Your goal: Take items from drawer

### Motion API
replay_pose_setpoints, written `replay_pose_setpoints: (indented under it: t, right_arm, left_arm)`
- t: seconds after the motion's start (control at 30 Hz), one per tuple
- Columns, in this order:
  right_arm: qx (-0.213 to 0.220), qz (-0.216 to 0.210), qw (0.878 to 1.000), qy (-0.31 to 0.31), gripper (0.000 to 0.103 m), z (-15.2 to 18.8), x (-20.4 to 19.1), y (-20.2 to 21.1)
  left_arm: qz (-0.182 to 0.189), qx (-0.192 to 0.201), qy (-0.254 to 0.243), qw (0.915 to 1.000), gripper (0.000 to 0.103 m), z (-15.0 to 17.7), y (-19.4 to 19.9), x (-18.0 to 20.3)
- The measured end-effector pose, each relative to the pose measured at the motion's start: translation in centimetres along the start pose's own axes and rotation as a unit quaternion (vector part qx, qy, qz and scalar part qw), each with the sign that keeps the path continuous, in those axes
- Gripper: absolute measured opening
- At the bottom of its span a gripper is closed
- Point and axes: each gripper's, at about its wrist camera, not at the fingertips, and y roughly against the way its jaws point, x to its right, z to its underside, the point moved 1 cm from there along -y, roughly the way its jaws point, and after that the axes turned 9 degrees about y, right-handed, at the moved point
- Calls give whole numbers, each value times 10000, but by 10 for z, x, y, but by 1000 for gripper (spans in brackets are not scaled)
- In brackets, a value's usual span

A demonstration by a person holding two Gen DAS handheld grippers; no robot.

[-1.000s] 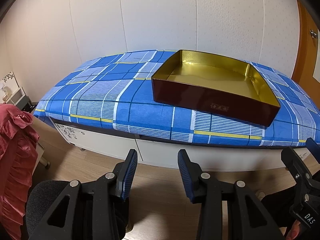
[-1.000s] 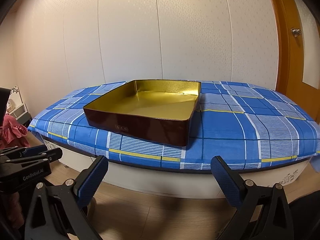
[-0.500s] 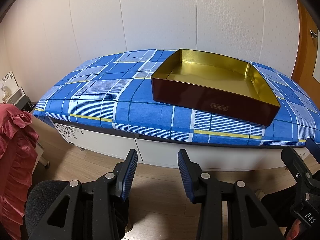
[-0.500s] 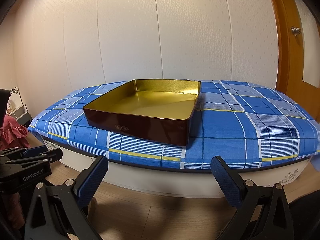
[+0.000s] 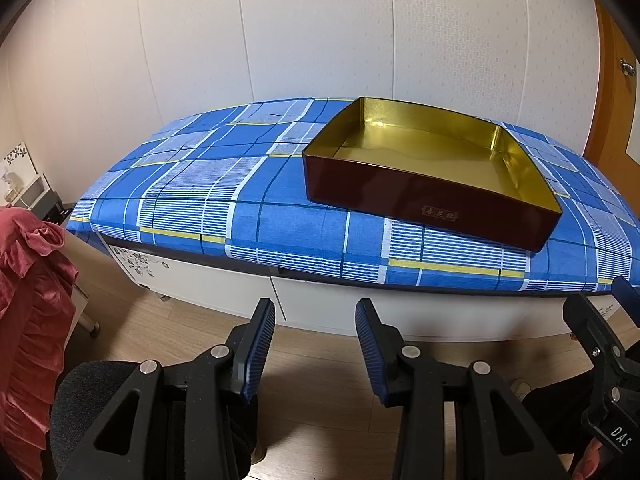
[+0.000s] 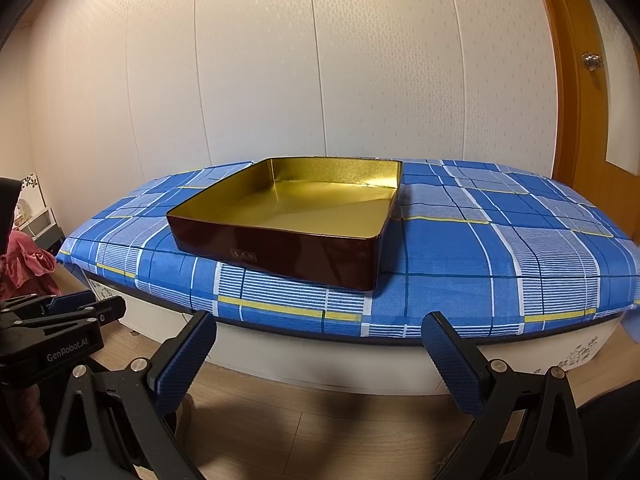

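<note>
A white low cabinet (image 5: 400, 314) stands under a blue plaid cloth (image 5: 192, 184); its drawer fronts (image 6: 320, 356) look closed, with a seam between them. On the cloth sits a dark red box (image 5: 432, 204) with a gold inside (image 6: 320, 200), and nothing lies in it. My left gripper (image 5: 315, 308) hangs over the wooden floor in front of the cabinet, jaws a little apart with nothing between them. My right gripper (image 6: 320, 320) stands wide open and holds nothing, also short of the cabinet. Each gripper shows at the edge of the other's view.
Red ruffled fabric (image 5: 24, 300) hangs at the left. A wooden door (image 6: 580, 120) with a knob stands at the right. White wall panels (image 6: 260, 80) back the cabinet. Wooden floor (image 6: 320, 420) lies between me and the cabinet.
</note>
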Motion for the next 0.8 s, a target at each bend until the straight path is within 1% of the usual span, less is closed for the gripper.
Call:
replay_pose_setpoints:
  t: [0.8]
  right_arm:
    - [-58,-37,10000,-19,103,2,0,-3]
  left_arm:
    - [-38,-42,-30,10000,42,0,-3,1]
